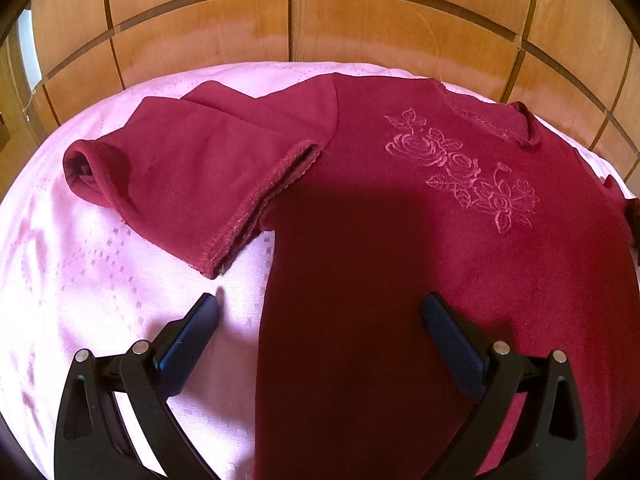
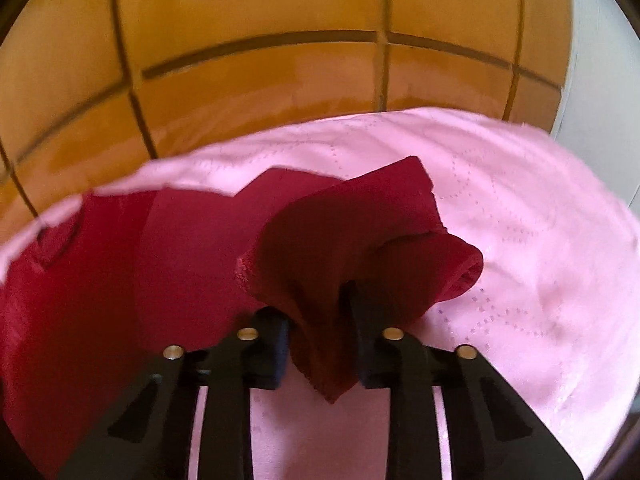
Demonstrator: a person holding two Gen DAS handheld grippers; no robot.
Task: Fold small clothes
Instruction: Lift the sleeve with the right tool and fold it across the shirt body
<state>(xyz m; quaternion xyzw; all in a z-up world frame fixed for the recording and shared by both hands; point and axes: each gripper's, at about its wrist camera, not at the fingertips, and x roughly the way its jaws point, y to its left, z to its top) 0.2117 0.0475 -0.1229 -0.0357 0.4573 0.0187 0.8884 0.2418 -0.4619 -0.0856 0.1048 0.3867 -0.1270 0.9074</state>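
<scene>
The top (image 1: 400, 240), dark red, lies face up on the pink bedspread (image 1: 80, 260), its flower motif (image 1: 464, 168) showing. One sleeve (image 1: 192, 184) lies spread out flat to the side in the left view. The other sleeve (image 2: 360, 248) is bunched and lifted in my right tool (image 2: 320, 328), whose pads are closed on a fold of it. My left tool (image 1: 320, 312) is open and holds nothing; it straddles the side edge of the top, one finger (image 1: 192, 332) over bedspread, the other over cloth.

The step in hand, I judge, is folding the held sleeve inward over the body. To do it well I should carry the cuff across low, lay it flat rather than drop it in a heap, and release only once the crease lies along the shoulder seam. The left tool could pin the body so that it does not drag.

The right view is blurred. The hem is cut off in both views, so I cannot tell how the lower part lies. A wooden panelled wall (image 1: 360, 20) stands behind the bed.
</scene>
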